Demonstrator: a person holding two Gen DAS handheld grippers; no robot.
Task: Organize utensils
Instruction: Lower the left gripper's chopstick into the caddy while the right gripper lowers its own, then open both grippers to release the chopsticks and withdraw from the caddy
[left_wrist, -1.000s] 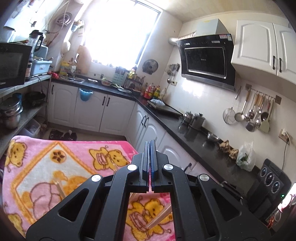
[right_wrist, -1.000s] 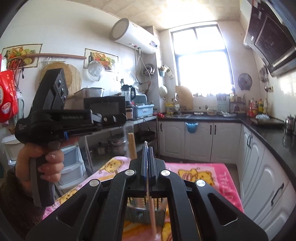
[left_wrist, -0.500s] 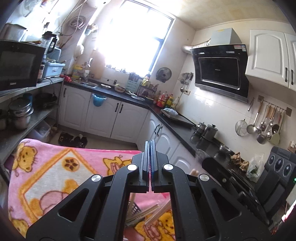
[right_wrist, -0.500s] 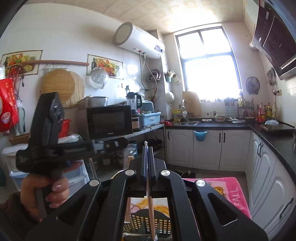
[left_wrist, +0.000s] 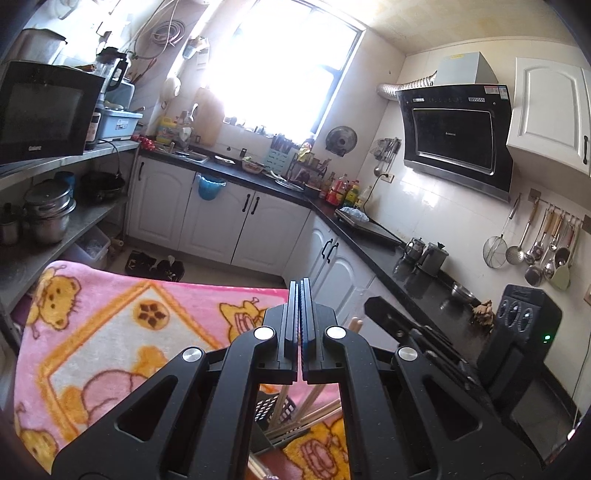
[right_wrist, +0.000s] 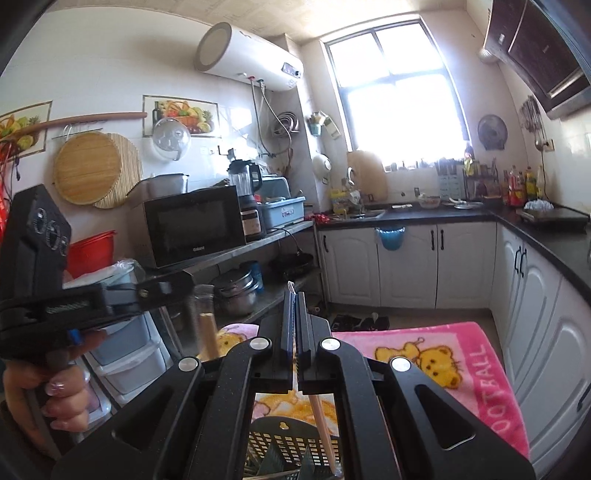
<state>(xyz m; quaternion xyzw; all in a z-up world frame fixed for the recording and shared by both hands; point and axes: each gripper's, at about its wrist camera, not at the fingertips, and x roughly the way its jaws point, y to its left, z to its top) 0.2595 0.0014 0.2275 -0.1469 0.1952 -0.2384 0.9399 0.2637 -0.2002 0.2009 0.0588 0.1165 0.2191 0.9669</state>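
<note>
Chopsticks are what I am sorting, and the black basket (right_wrist: 291, 448) for them sits at the bottom centre of the right view, on the pink blanket (right_wrist: 436, 354) covering the bench. My right tongs (right_wrist: 294, 317) are clenched with a thin metal sliver nipped between the pads; below them a pale wooden chopstick (right_wrist: 323, 428) slants into the basket, though I cannot tell whether the tongs actually hold it. My left tongs (left_wrist: 300, 314) are clenched on nothing, hovering over the same blanket (left_wrist: 110, 325), with the basket (left_wrist: 271, 406) and a sheaf of chopsticks (left_wrist: 314, 410) low in the frame under the linkage.

To do this well, I judge the stick should go in tip-down and near upright, so it settles among the others instead of bridging the rim.

Chopsticks look light, plain wood, slim and smooth; the basket is perforated black plastic with a hanging hole in its back wall.
</note>
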